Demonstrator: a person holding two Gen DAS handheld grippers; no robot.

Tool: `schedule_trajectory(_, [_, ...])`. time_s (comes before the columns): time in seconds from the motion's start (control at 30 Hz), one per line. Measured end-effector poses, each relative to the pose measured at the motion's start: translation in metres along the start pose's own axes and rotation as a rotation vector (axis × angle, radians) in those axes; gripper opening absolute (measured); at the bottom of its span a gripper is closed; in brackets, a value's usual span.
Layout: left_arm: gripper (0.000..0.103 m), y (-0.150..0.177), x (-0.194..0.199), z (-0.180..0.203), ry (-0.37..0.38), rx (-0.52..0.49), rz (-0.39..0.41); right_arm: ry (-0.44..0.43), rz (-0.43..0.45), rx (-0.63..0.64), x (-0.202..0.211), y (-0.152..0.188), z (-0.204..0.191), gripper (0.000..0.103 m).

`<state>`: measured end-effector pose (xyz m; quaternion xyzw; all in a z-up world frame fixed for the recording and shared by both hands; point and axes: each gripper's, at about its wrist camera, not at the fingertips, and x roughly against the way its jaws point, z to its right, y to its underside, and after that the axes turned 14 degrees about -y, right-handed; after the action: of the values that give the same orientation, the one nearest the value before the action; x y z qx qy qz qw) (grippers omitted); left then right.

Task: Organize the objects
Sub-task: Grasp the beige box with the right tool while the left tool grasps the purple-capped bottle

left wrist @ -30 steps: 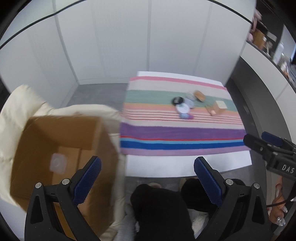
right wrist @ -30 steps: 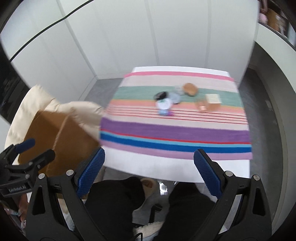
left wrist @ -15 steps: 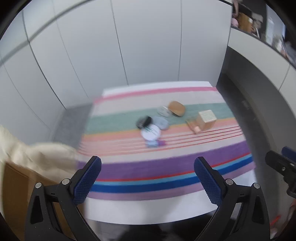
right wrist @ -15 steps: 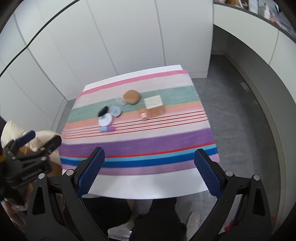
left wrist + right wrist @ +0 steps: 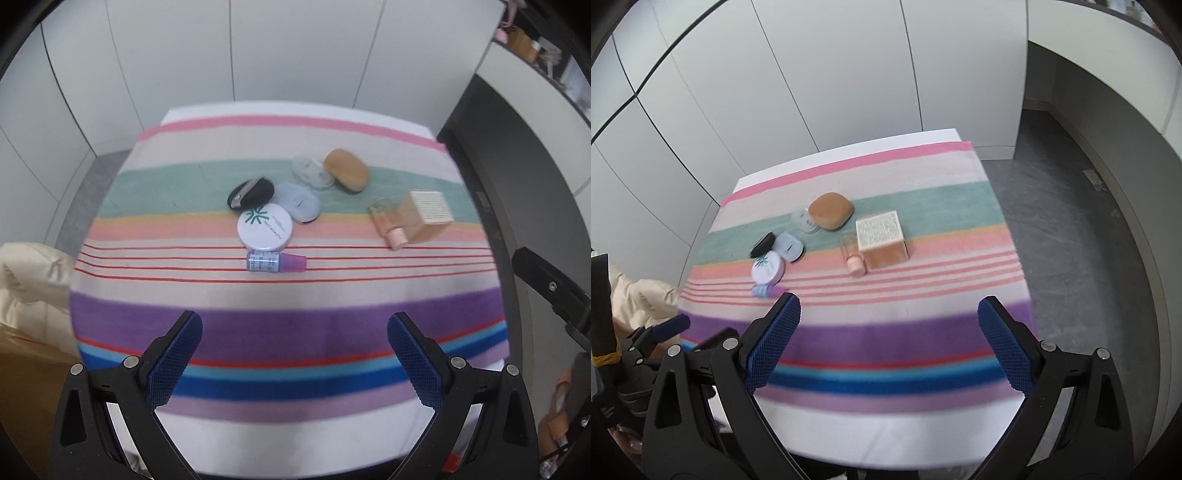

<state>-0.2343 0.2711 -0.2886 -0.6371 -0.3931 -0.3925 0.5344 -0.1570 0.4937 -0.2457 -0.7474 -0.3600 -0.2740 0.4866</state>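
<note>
On the worktop (image 5: 258,424), under a striped cloth (image 5: 288,325), a cluster of small things is seen: a white round compact (image 5: 265,226), a black case (image 5: 251,192), a pale blue case (image 5: 297,201), a clear lid (image 5: 312,172), a tan oval case (image 5: 346,170), a small purple bottle (image 5: 276,261), a pink-capped bottle (image 5: 388,221) lying down and a tan box (image 5: 428,215) touching it. Compared with half a second ago, the cluster is shown larger and nearer in the left view, and the cardboard box (image 5: 26,373) has been pushed almost out of frame, cut off at the lower left beside a cream jacket (image 5: 29,280). The left tool (image 5: 294,354) is held spread wide with nothing between its blue pads (image 5: 177,354), above the purple stripe. The right tool (image 5: 888,343) is likewise released and bare. The cloth's near stripes are blurred; the clear lid is hard to make out and may be a small dish. The worktop's near edge is hidden behind the tools.
</note>
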Motion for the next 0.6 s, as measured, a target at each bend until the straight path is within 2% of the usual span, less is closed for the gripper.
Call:
schedule_trajectory(0.27, [0.101,-0.016,-0.083,-0.013,0.026,0.147,-0.148,-0.028,-0.072,0.018,-0.097,-0.018,0.017,0.098])
schedule_trajectory(0.4, [0.101,-0.019,-0.1,-0.011,0.019,0.153,-0.147,-0.025,-0.07,-0.007,-0.123,-0.024,0.025,0.098])
schedule_trajectory(0.47, [0.101,-0.021,-0.101,-0.006,-0.008,0.133,-0.121,-0.025,-0.061,-0.03,-0.131,-0.027,0.031,0.098])
schedule_trajectory(0.5, [0.101,-0.022,-0.102,-0.003,-0.016,0.119,-0.112,-0.025,-0.056,-0.038,-0.134,-0.028,0.033,0.096])
schedule_trajectory(0.57, [0.101,-0.026,-0.104,0.003,-0.05,0.093,-0.094,-0.005,-0.057,-0.046,-0.14,-0.03,0.037,0.086])
schedule_trajectory(0.6, [0.101,-0.027,-0.105,0.006,-0.062,0.082,-0.083,-0.001,-0.066,-0.045,-0.144,-0.031,0.038,0.076])
